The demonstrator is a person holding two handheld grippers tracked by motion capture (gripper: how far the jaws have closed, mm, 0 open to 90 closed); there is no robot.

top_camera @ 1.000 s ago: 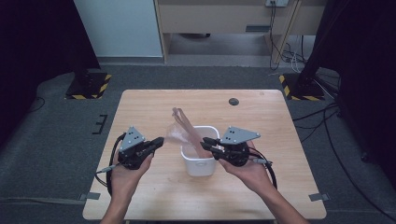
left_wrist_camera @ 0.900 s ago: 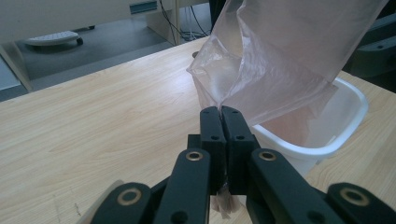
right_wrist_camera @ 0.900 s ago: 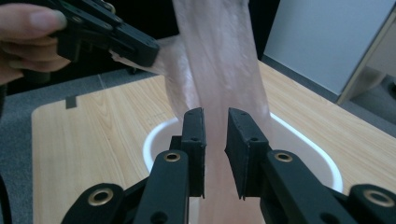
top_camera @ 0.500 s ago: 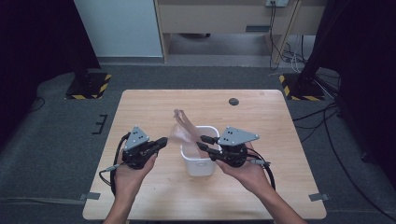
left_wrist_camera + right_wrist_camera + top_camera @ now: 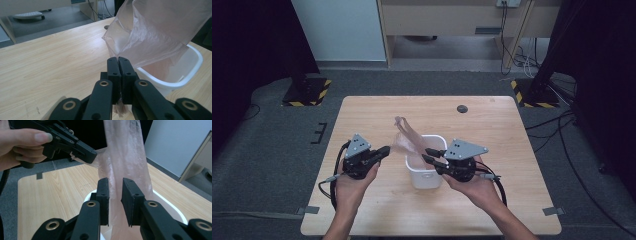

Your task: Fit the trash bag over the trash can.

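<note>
A thin pink see-through plastic bag rises out of a small white bin at the table's middle. My left gripper is to the left of the bin, and its jaws are shut on the bag's edge. The film stretches up and right from them over the bin. My right gripper reaches over the bin from the right. Its jaws have just been closing and stand a little apart. The bag hangs in the gap, and I see neither pad pressing on it. Beyond them the left gripper pinches the film.
A small dark round thing lies near the far edge of the wooden table. Cables trail from both grippers toward the person. Yellow-and-black striped stand bases sit on the floor beyond the table's far corners.
</note>
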